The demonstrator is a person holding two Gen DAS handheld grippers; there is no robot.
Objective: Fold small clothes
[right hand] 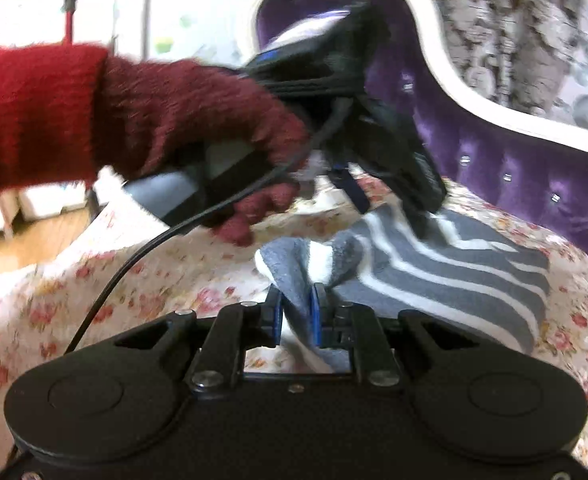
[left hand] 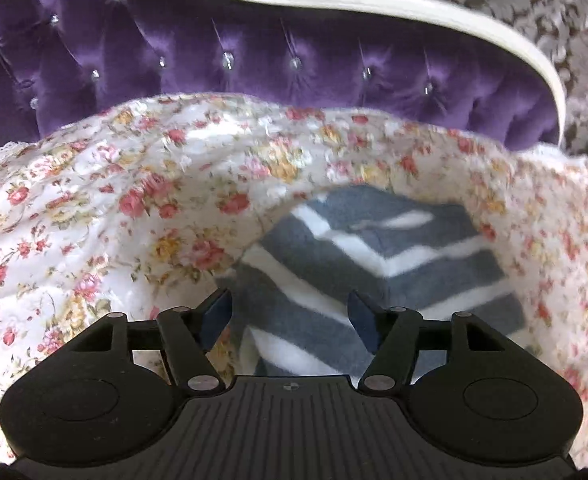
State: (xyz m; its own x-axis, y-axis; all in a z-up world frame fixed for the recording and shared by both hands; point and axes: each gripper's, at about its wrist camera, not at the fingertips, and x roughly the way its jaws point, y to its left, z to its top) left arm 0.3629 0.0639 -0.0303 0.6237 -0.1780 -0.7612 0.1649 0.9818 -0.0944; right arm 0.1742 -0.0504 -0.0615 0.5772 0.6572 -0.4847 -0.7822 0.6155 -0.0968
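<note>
A small grey garment with white stripes (left hand: 382, 256) lies on a floral bedcover (left hand: 93, 208). My left gripper (left hand: 289, 308) is open just above the garment's near part, with nothing between its fingers. In the right wrist view my right gripper (right hand: 297, 304) is shut on a bunched corner of the striped garment (right hand: 454, 276) and lifts that corner slightly. The left gripper (right hand: 390, 196), held by a hand in a dark red sleeve, hovers over the garment's far edge.
A purple tufted headboard (left hand: 253, 56) with a white frame (left hand: 374, 4) stands behind the bed. A black cable (right hand: 141, 256) hangs from the left gripper across the bedcover. Wooden floor (right hand: 13, 248) shows at the left.
</note>
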